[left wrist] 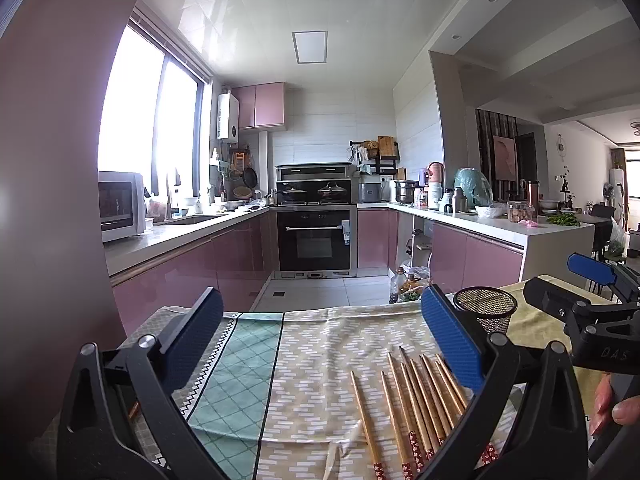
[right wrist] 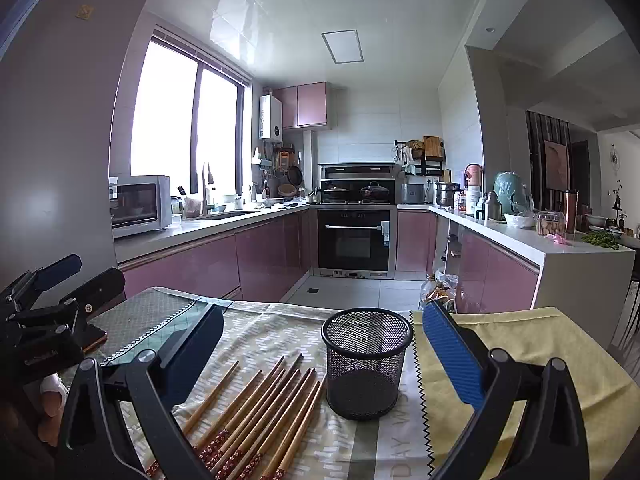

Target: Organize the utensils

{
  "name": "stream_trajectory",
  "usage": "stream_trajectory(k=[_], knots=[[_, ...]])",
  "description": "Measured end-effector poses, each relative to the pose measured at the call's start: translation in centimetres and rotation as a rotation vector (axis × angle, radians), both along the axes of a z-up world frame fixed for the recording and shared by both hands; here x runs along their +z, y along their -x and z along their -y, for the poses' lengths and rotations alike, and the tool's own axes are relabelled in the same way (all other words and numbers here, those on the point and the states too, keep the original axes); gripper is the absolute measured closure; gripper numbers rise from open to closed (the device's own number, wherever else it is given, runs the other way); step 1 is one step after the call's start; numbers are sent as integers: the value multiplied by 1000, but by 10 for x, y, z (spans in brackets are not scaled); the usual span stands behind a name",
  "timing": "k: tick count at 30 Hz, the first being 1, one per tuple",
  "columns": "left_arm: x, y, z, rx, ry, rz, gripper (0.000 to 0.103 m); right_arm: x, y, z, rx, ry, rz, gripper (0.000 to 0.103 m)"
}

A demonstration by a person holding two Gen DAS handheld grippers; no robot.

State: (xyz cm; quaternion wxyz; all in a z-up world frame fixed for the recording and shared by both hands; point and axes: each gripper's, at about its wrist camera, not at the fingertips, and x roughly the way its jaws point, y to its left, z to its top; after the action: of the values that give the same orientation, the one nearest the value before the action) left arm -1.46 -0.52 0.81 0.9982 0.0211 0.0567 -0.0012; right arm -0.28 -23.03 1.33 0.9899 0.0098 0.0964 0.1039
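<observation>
Several wooden chopsticks (left wrist: 416,404) with red flowered ends lie side by side on the patterned tablecloth (left wrist: 320,356); in the right wrist view the chopsticks (right wrist: 256,412) fan out just left of a black mesh holder (right wrist: 366,360), which stands upright and empty. The mesh holder (left wrist: 485,309) also shows behind the left gripper's right finger. My left gripper (left wrist: 320,336) hangs open above the cloth, the chopsticks under its right side. My right gripper (right wrist: 322,352) is open too, the holder standing between its fingers without touching them. Each gripper shows at the edge of the other's view.
A yellow cloth (right wrist: 532,364) covers the table's right part. Beyond the table edge lies a kitchen floor, pink cabinets (right wrist: 260,256), an oven (right wrist: 354,240) and a white counter (right wrist: 560,252) with jars and bowls. A person's fingers (left wrist: 618,404) hold the right gripper's handle.
</observation>
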Motion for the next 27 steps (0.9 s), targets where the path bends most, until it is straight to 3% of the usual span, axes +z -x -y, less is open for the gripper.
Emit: stream_trajectory(k=[27], knots=[[-3,-1,2,6,0,4,6,-4,-7,1,5,-12,-10,7]])
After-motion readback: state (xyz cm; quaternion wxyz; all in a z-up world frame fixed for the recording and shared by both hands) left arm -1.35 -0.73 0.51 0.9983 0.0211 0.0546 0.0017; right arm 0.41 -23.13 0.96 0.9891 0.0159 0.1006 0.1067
